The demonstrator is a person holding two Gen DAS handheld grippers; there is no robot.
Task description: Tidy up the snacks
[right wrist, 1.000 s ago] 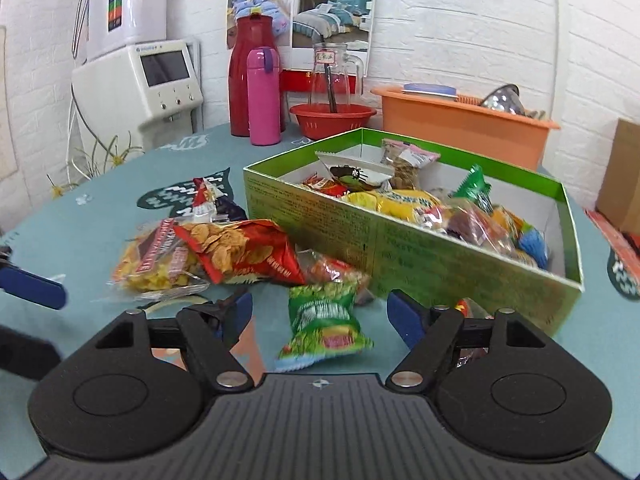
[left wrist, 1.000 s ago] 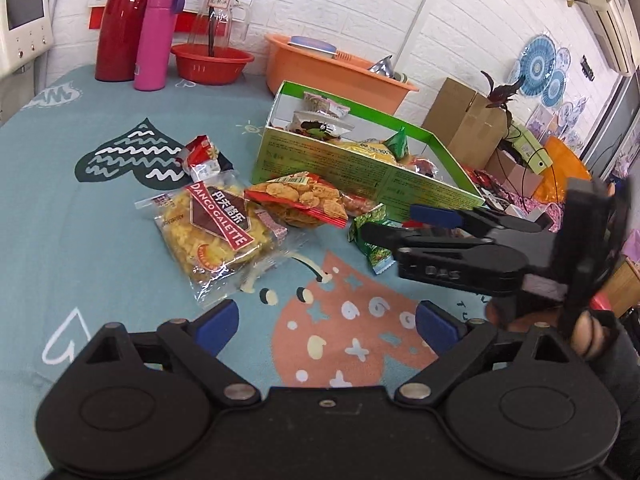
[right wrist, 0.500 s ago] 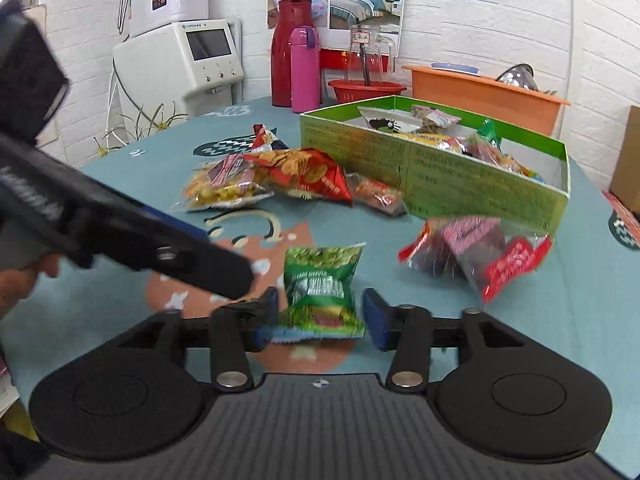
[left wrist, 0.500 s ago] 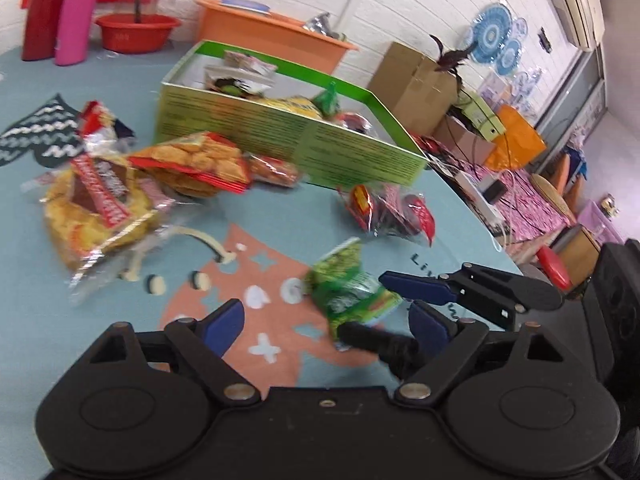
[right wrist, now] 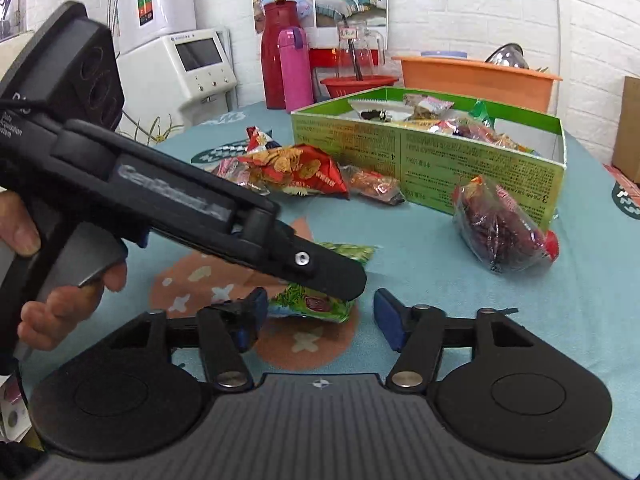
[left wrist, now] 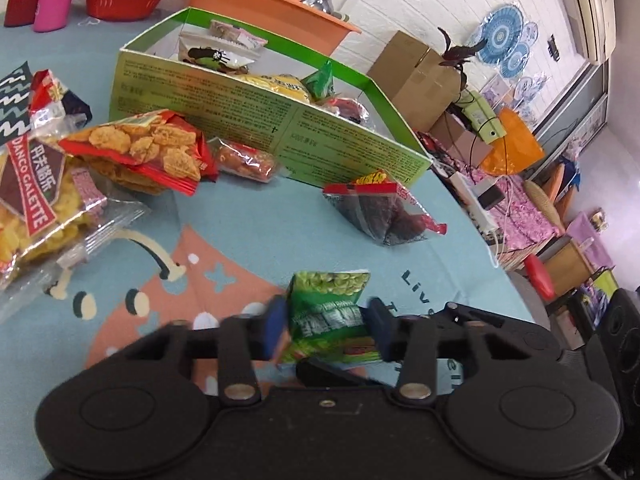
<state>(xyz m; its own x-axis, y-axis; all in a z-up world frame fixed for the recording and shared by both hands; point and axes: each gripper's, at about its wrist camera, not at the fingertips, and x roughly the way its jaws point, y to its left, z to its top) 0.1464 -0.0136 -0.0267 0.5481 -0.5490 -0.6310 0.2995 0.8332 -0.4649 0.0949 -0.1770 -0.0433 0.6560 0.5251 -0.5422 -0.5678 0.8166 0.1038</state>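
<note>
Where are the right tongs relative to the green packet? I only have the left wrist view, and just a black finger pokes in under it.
Observer: The right tongs straddle the near end of the green packet. They are closing, but their right-hand pad stands clear of it.
Operator: Do my left tongs block that view?
Observer: Partly. One finger of the left tongs, which are closing too, lies across the packet's middle there.
Operator: Anything off to the left that I can't see?
Observer: The person's hand on the left tool's handle, with a white appliance behind it.
</note>
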